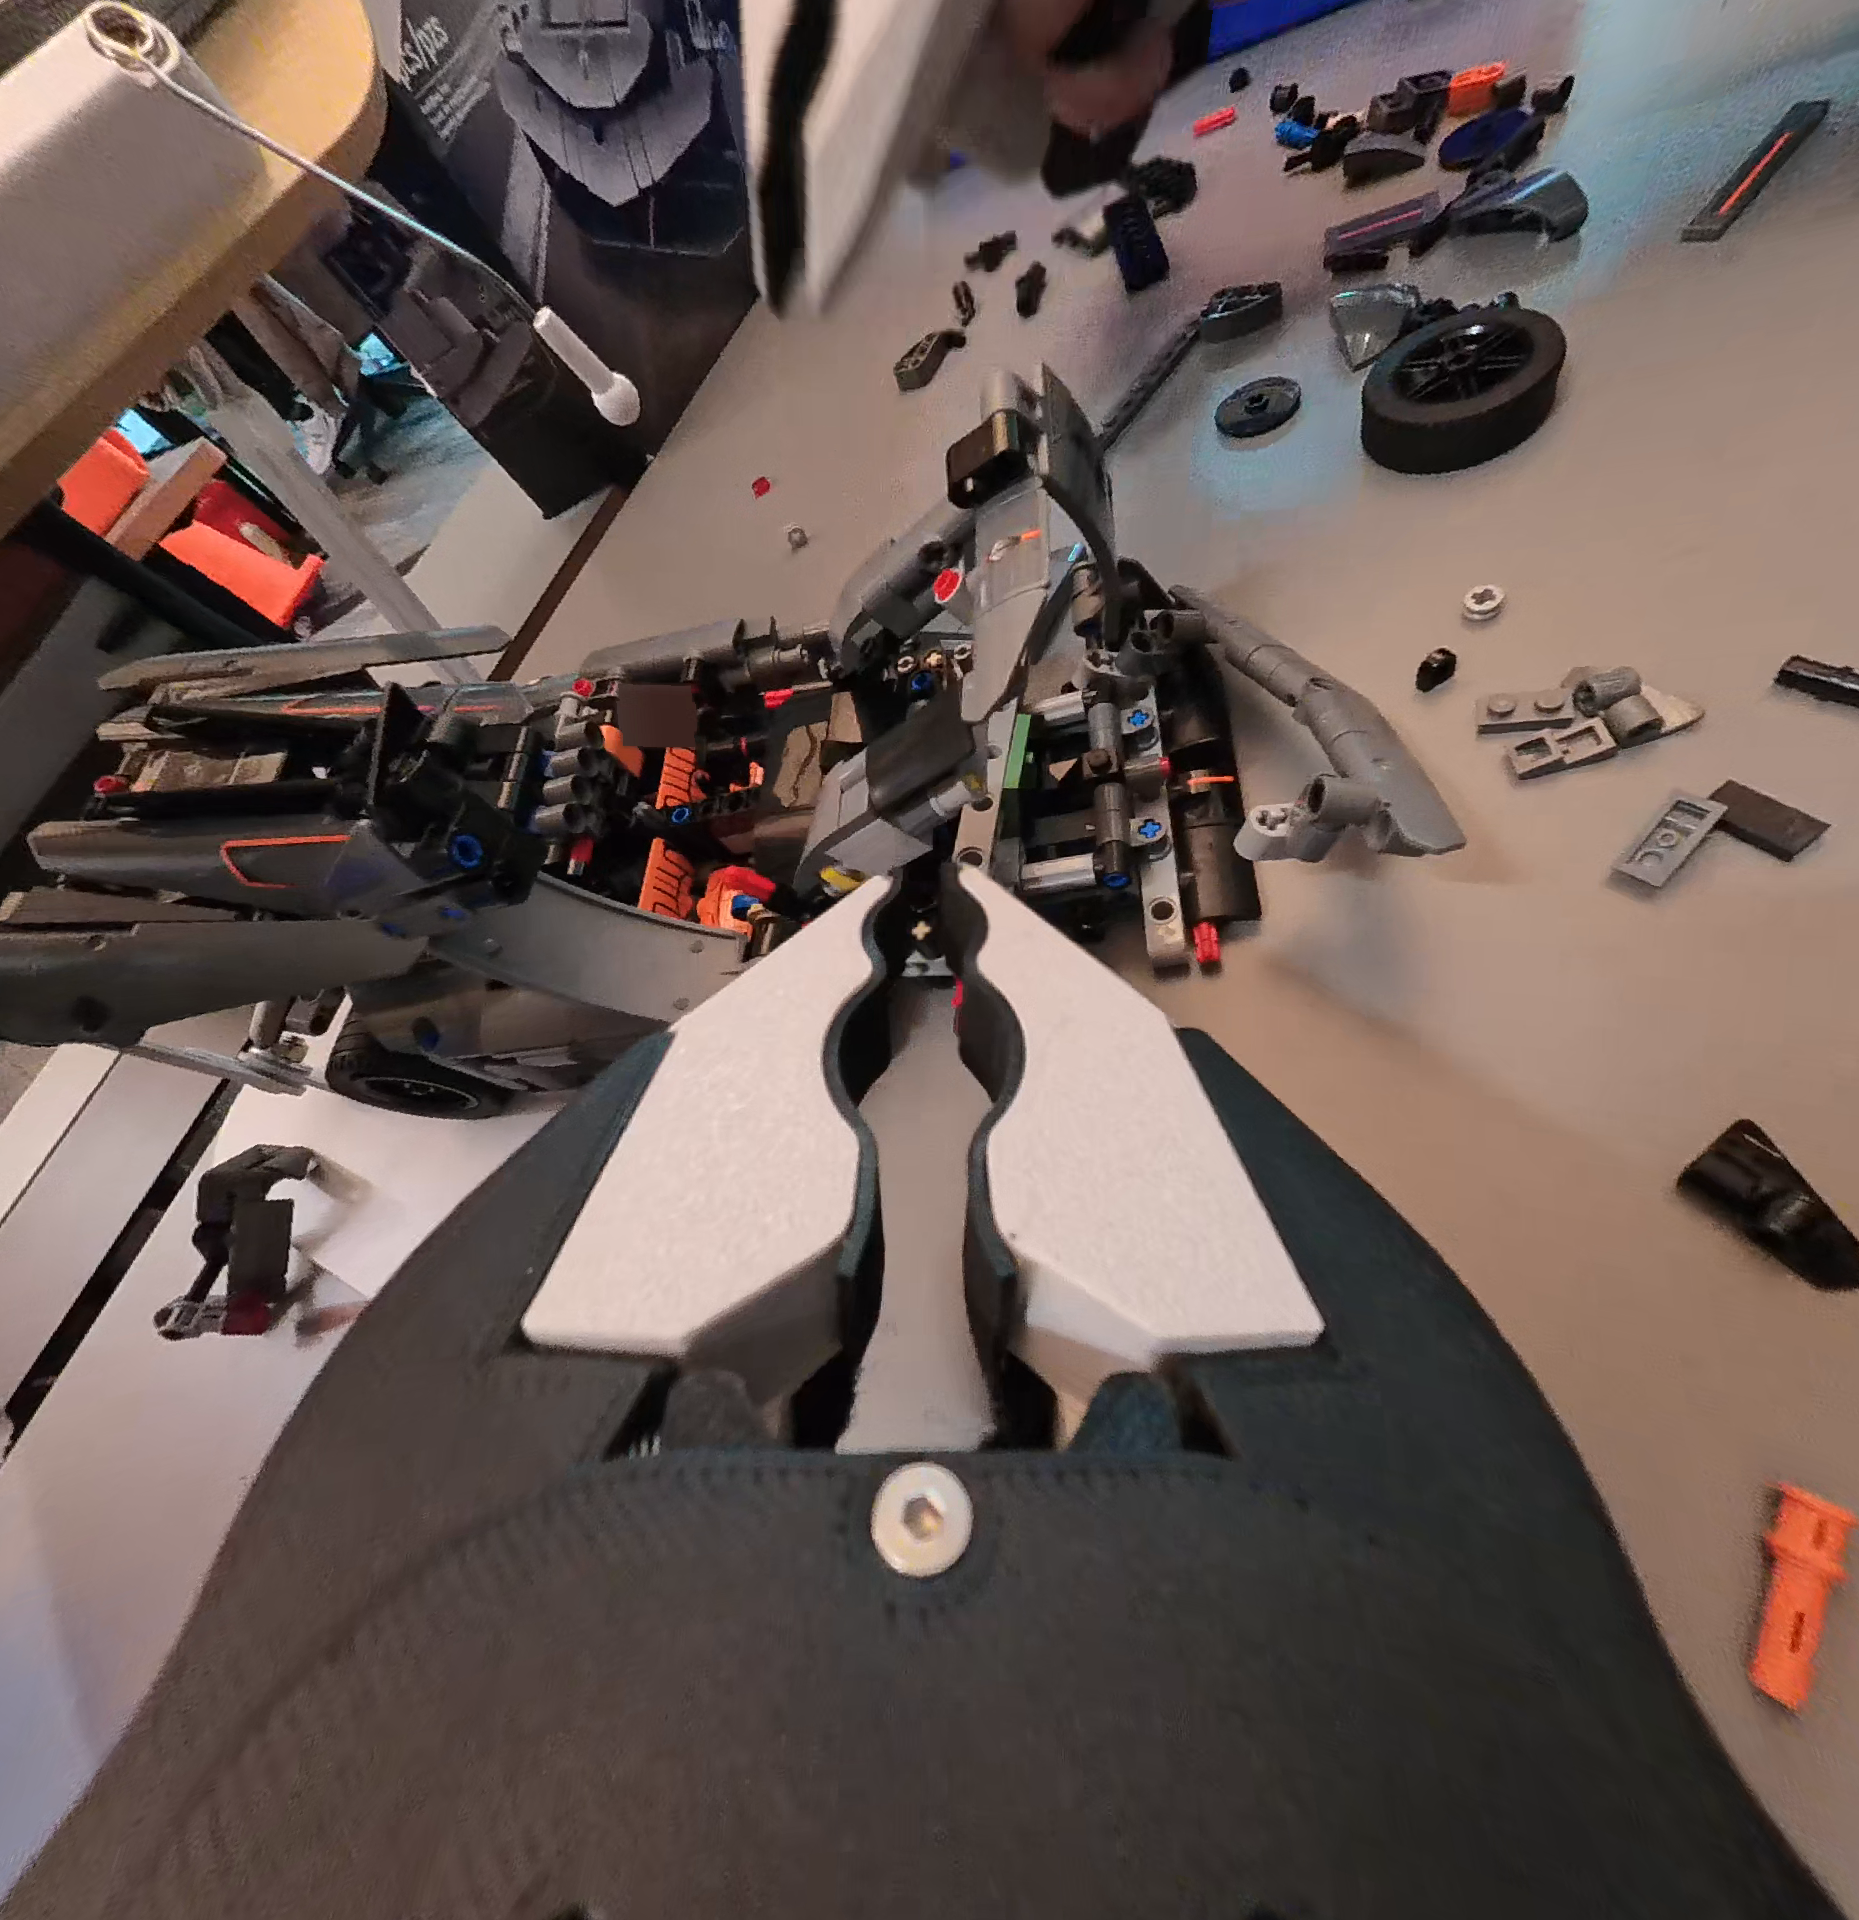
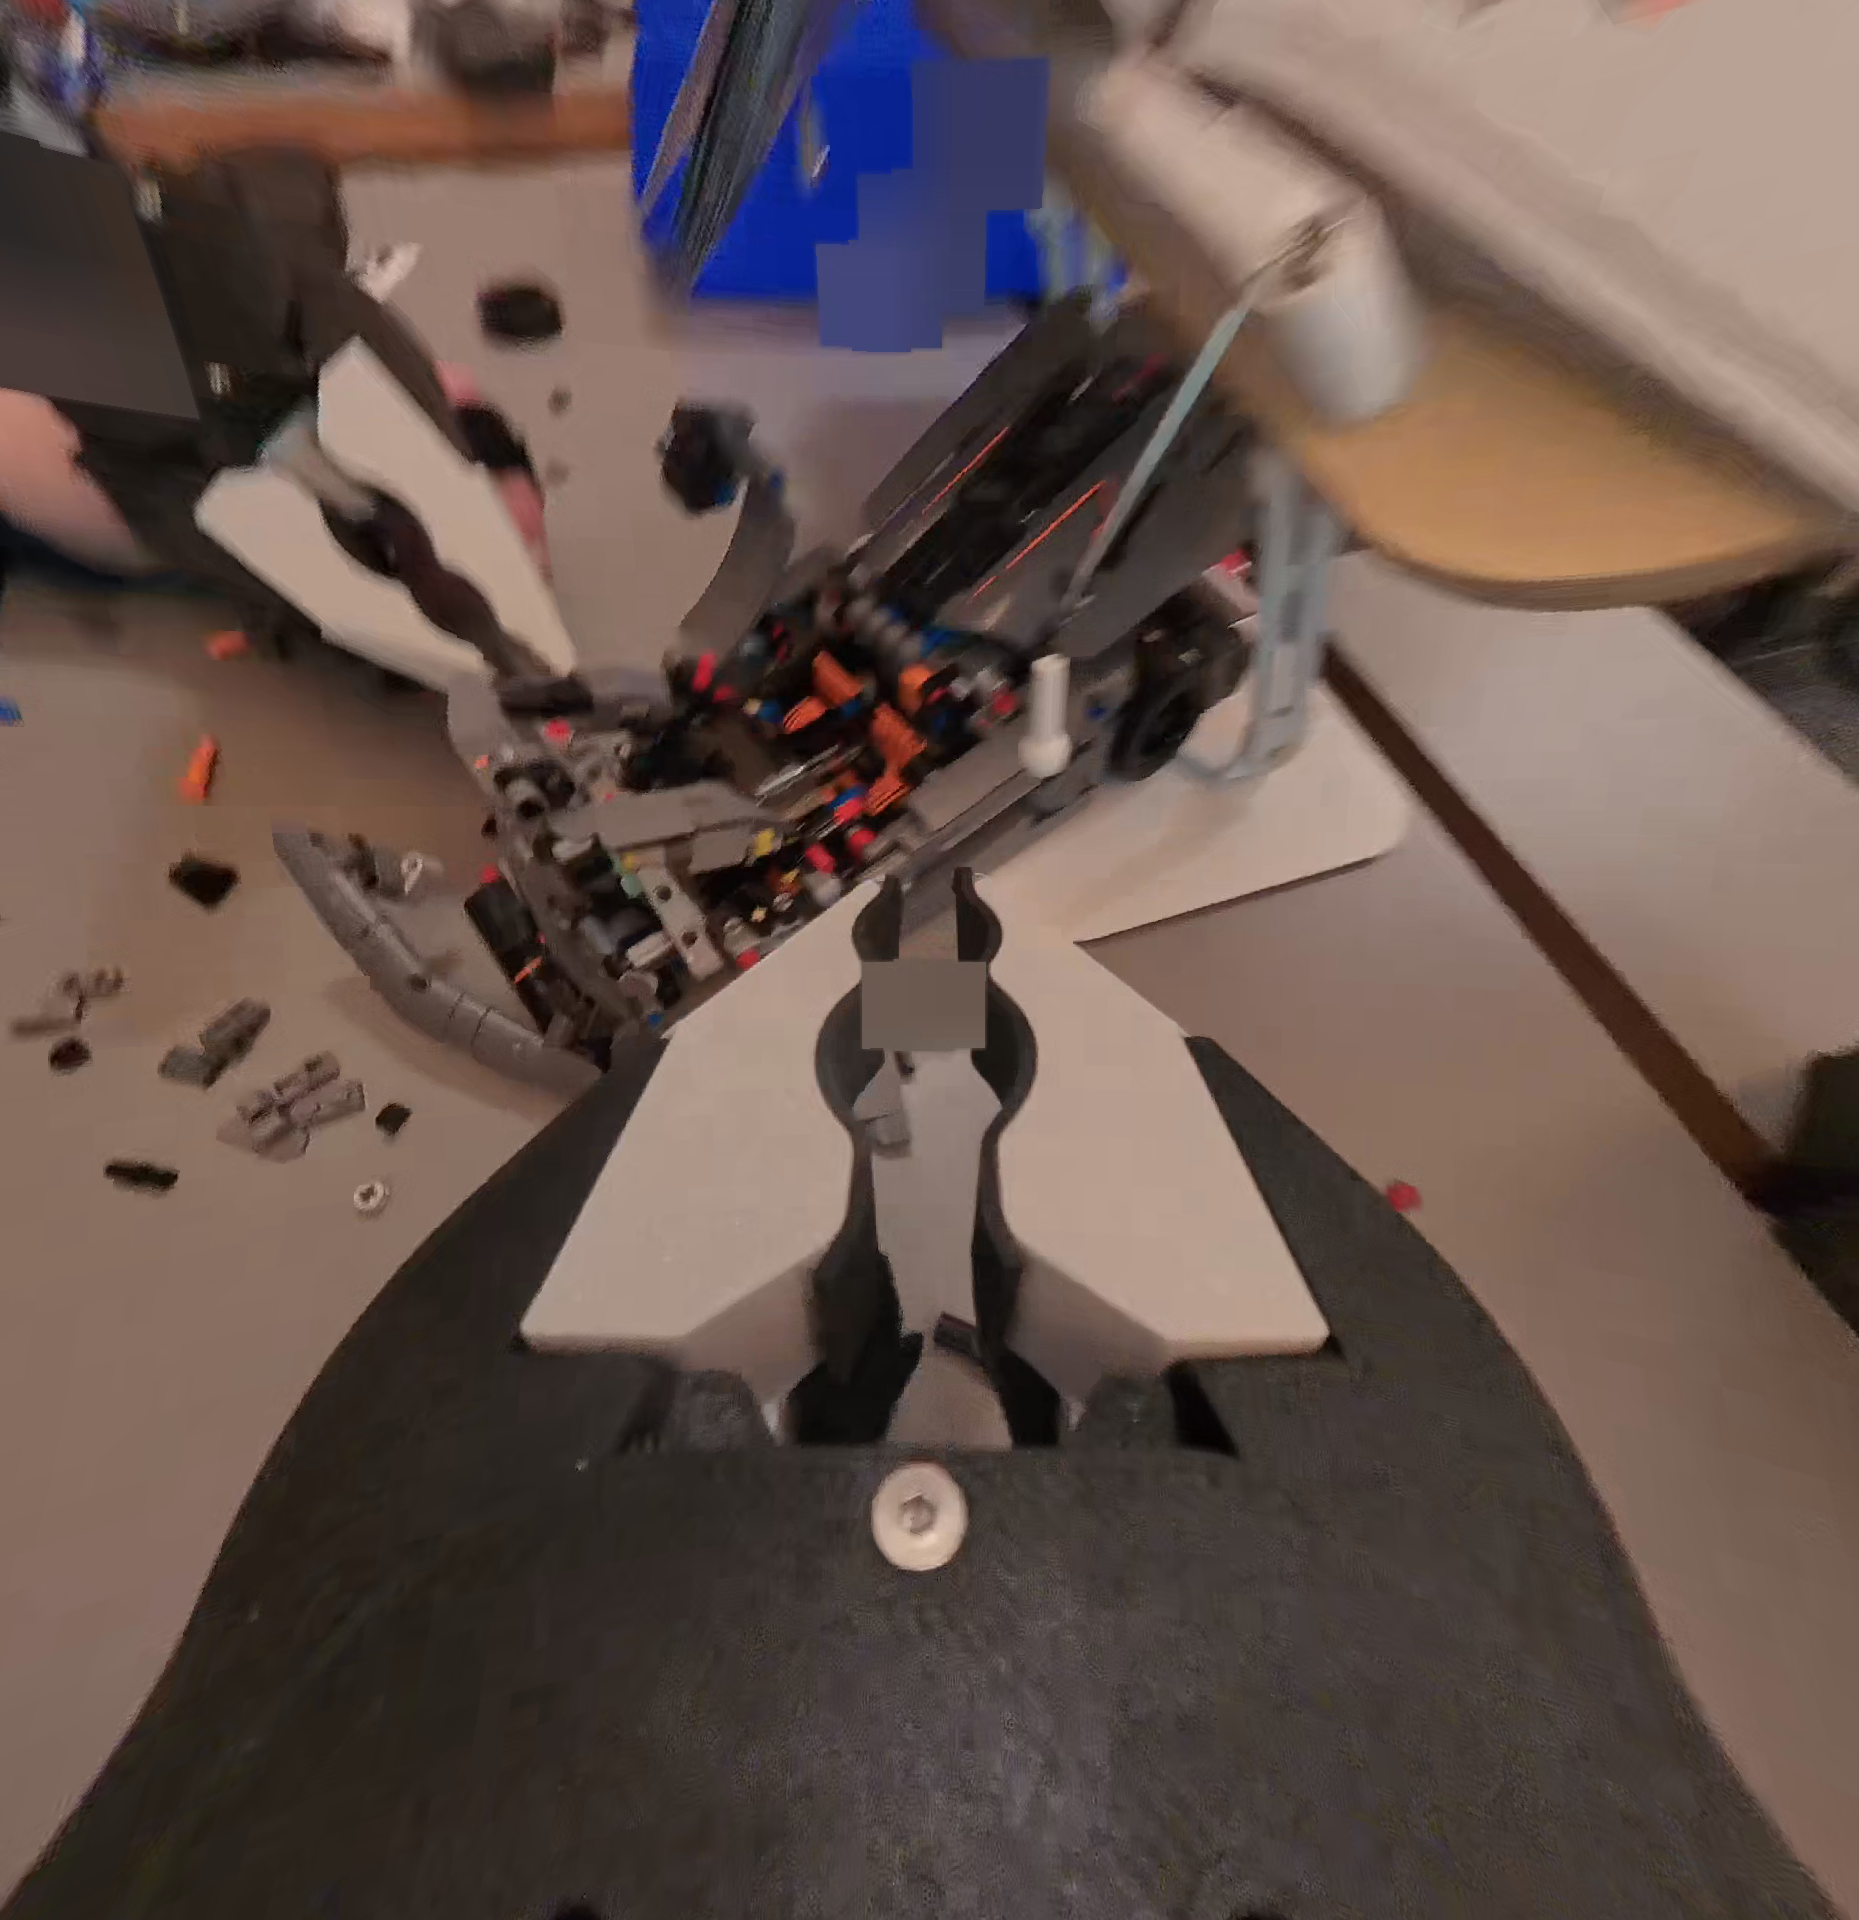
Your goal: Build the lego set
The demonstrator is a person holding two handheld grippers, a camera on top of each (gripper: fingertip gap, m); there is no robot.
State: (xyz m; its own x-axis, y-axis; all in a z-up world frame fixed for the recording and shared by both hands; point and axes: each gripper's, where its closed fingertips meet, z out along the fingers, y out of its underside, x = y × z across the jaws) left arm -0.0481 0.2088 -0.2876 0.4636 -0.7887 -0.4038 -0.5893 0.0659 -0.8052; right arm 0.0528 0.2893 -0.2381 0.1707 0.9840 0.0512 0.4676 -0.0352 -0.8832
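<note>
The left gripper (image 1: 923,883) has its white fingers (image 1: 759,1122) drawn close, the tips clenched on a small dark part at the near side of the lego car (image 1: 613,790). In the right wrist view this same gripper (image 2: 551,675) reaches into the car from the left, its tips on the model. The right gripper (image 2: 927,894) hovers just before the car's near edge, its jaws slightly parted; a mosaic patch covers the gap, so I cannot tell whether anything is held there.

The car, half built in grey and black with orange and blue pins showing inside, lies tilted on the bench (image 1: 1424,1039), its rear toward the bench's left edge. A curved grey arch piece (image 1: 1340,748) lies beside its front. Farther out, loose parts are scattered toward the far right corner: a black wheel (image 1: 1463,390), a dark round disc (image 1: 1257,407), small grey plates (image 1: 1590,717) and a heap of dark pieces (image 1: 1424,135). An orange pin tool (image 1: 1800,1600) lies near the right edge, with a black wedge (image 1: 1772,1205) beyond it. The dark set box (image 1: 592,208) stands at the far left.
</note>
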